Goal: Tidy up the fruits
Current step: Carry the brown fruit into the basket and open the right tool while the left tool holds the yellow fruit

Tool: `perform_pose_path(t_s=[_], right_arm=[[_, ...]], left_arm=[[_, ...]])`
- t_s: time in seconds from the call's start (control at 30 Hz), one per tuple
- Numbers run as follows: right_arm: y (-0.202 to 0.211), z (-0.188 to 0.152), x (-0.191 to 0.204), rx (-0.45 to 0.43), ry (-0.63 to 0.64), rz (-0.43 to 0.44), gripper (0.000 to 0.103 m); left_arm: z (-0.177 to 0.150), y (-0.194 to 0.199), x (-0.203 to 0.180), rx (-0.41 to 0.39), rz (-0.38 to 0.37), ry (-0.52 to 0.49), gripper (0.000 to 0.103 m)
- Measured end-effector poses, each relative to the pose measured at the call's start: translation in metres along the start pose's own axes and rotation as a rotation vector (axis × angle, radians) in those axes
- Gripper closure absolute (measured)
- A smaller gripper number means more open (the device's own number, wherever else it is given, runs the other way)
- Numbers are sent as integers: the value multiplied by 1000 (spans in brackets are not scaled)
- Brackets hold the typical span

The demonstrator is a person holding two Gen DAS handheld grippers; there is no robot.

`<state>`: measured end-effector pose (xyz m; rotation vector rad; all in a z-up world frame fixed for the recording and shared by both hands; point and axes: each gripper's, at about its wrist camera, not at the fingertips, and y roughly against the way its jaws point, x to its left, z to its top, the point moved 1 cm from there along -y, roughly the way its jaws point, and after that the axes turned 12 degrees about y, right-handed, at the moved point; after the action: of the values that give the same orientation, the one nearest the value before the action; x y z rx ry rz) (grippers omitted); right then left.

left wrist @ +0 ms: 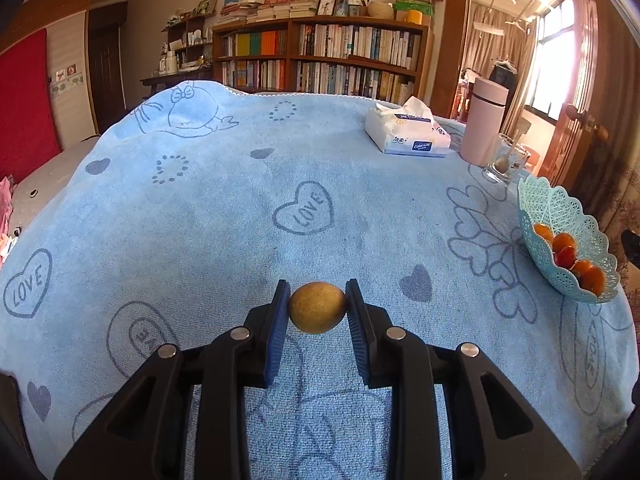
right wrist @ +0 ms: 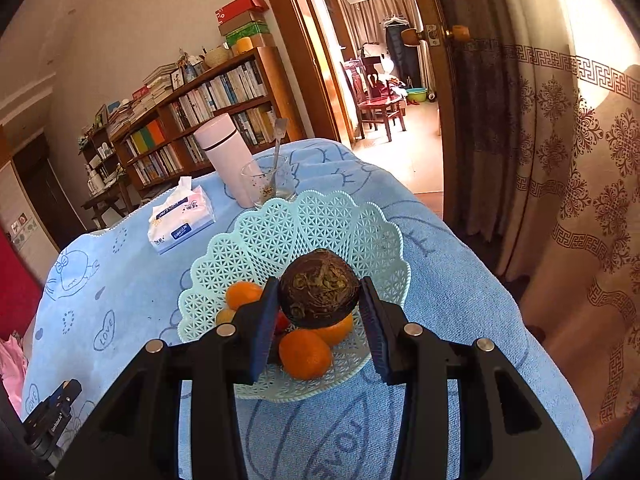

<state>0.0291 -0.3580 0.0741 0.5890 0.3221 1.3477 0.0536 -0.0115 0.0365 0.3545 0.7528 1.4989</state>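
Black fingers (left wrist: 280, 320) of the left gripper (left wrist: 318, 308) pinch a small tan round fruit (left wrist: 317, 307), carried clear above the blue towel (left wrist: 240, 220) on the bench, probably bound for the basket (left wrist: 560, 208) far right. Over that mint lattice basket (right wrist: 304, 224), the right gripper (right wrist: 320, 300) pinches a dark, rough-skinned fruit (right wrist: 318, 288), poised as if for dropping among the oranges (right wrist: 305, 354) already inside. A tissue pack (right wrist: 182, 220), pink flask (right wrist: 228, 156) and glass with a spoon (right wrist: 266, 184) stand beyond the basket, well clear. Nothing blocks either path; the piled oranges leave little room.
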Motion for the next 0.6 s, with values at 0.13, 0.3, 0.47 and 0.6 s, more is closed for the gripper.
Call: perform_pose_path(t_s=[0.13,0.3,0.47,0.6], right_arm=[[-11,1,-5,10,-7,7,61],[-14,1,-14,-8,-40,8,48],[-7,-3,-23,-60,-58,-71,47],[0,-6,-27,-116,-61,-149,42]], left_arm=[[0,3,-11,-7,-7,-22,74],[3,7,-27,-9,-28,-43,74],[7,9,-51,-7,-68,-77,74],[7,10,-77,6,-117,-112,74]])
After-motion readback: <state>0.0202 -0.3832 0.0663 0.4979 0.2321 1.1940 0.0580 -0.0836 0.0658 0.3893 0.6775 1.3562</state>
